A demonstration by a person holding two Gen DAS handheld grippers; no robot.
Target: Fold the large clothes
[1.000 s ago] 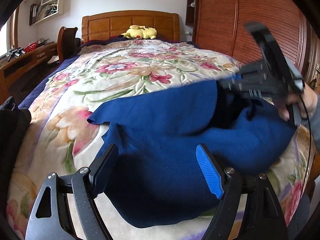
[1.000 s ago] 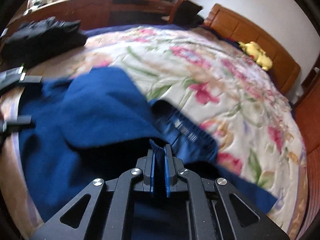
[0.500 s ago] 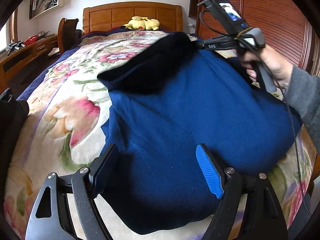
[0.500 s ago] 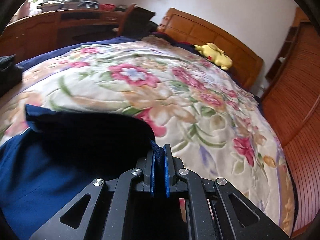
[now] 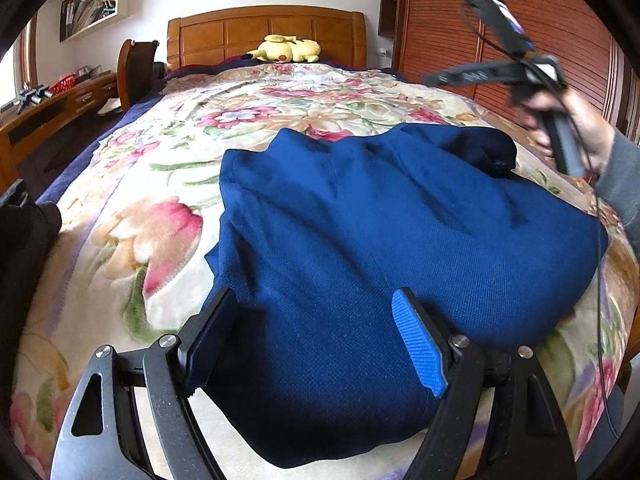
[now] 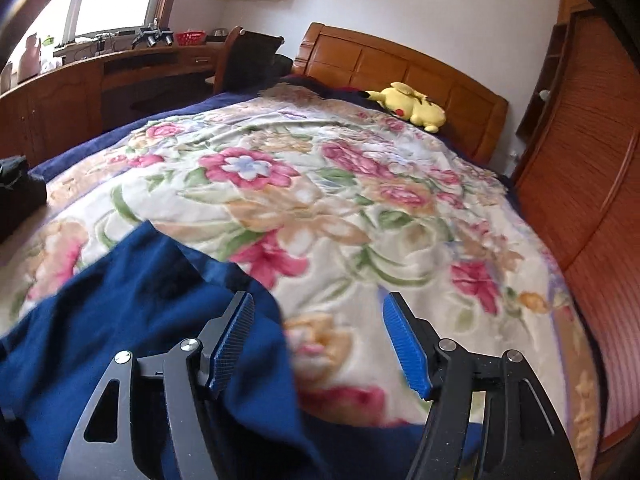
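A large dark blue garment (image 5: 380, 232) lies folded over on the flowered bedspread (image 5: 168, 184) at the near end of the bed. My left gripper (image 5: 320, 340) is open, its fingers spread just above the garment's near part. My right gripper (image 6: 320, 344) is open and empty above the garment's far right edge (image 6: 132, 308); in the left wrist view it (image 5: 436, 80) is raised in the hand over the garment's right corner.
A yellow plush toy (image 5: 288, 48) lies by the wooden headboard (image 5: 264, 28). A wooden wardrobe (image 5: 480, 32) stands right of the bed. A desk (image 6: 80, 84) and a chair (image 6: 248, 56) stand left. Dark clothing (image 5: 24, 240) lies at the bed's left edge.
My right gripper carried the garment's edge over toward the headboard, laid it down, opened and lifted away. The garment now lies flatter. The left gripper has stayed open in place.
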